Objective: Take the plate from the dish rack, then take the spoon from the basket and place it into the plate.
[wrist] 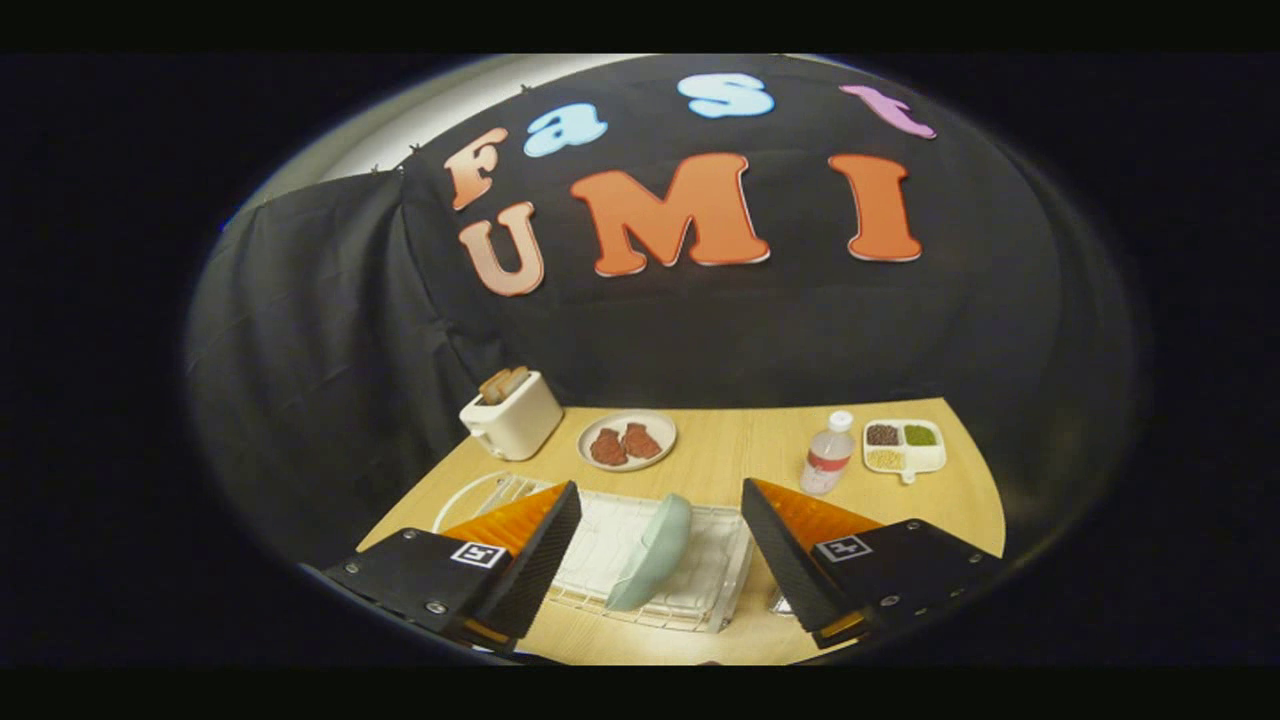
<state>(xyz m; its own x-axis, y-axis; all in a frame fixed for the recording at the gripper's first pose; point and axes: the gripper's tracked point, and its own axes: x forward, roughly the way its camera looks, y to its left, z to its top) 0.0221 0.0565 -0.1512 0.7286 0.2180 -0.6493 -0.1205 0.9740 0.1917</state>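
Nearest to me are the two fingers of the claw point(660, 545), spread wide with nothing held between them. I read that as an open claw poised above the dish rack point(700, 585), a clear wire-and-plastic tray on the wooden worktop point(730, 450).

Standing on edge in the rack, tilted a little, is the pale green plate point(655, 553). It sits in the gap between my fingers and touches neither, so by my judgement the first step has not been carried out: the plate is in its rack and I have yet to close on it.

Everything after that is also left. I cannot make out the spoon or its basket with any confidence; a pale curved wire shape just left of the rack, beside my left finger, may be part of it, but I cannot tell.

Beyond the rack, well apart from the claw, stand a cream toaster point(512, 412) with bread in it, a round dish of brown food point(627, 440), a small water bottle point(828, 455) and a divided tray of grains point(903, 445).
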